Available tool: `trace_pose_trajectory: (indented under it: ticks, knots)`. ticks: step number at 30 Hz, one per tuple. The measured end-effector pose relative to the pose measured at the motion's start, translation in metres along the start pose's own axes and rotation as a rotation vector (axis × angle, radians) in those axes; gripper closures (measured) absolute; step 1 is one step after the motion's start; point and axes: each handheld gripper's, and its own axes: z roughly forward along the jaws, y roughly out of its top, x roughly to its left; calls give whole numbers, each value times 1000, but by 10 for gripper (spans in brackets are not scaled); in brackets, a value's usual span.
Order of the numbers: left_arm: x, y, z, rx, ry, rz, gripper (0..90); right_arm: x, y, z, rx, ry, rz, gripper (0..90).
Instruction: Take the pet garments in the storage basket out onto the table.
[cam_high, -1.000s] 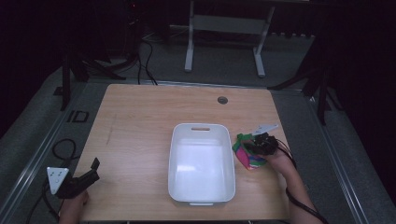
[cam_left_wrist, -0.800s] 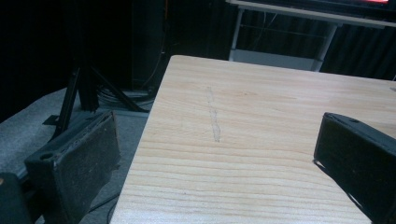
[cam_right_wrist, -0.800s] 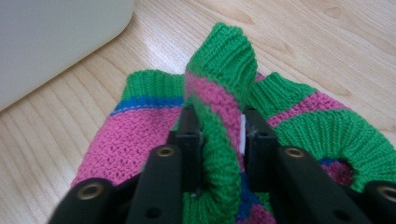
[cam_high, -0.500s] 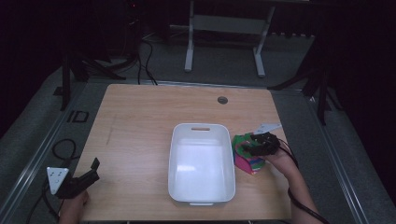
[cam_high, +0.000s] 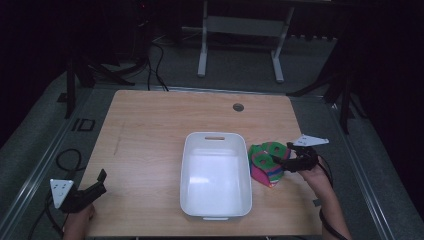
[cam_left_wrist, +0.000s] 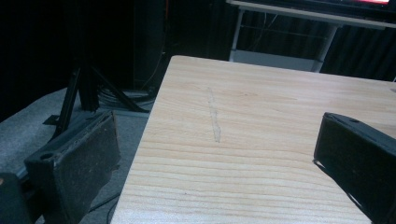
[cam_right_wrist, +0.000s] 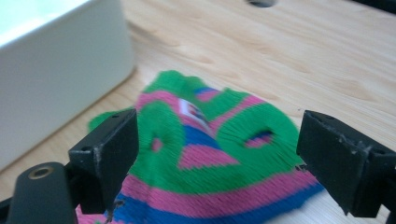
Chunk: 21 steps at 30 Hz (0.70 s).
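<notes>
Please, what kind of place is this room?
Probably a recording studio or lab bench, not a home: a bare wooden table in a dark room, black stands and loose cables on grey floor, and one white bin with a knitted item.

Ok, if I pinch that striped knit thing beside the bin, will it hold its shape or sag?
Probably sag: the knit piece lies soft and rumpled on the table, so it should drape from the right gripper, whose jaws have just opened with it lying beneath them. It looks light, and its fuzzy surface seems unlikely to slip.
</notes>
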Motion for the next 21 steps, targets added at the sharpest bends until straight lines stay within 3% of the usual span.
trace_pose_trajectory:
  ticks: [5, 6, 9, 21]
  knots:
    - [0, 0, 0, 1, 1, 2, 9, -8, -18, -14, -69, -97, 71, 129]
    - [0, 0, 0, 1, 1, 2, 9, -8, -18, -14, -69, -97, 71, 129]
    - [0, 0, 0, 1, 1, 2, 9, -12, -34, -23, -82, -155, 108, 129]
    - [0, 0, 0, 1, 2, 2, 9, -9, -70, -42, -90, -270, 188, 134]
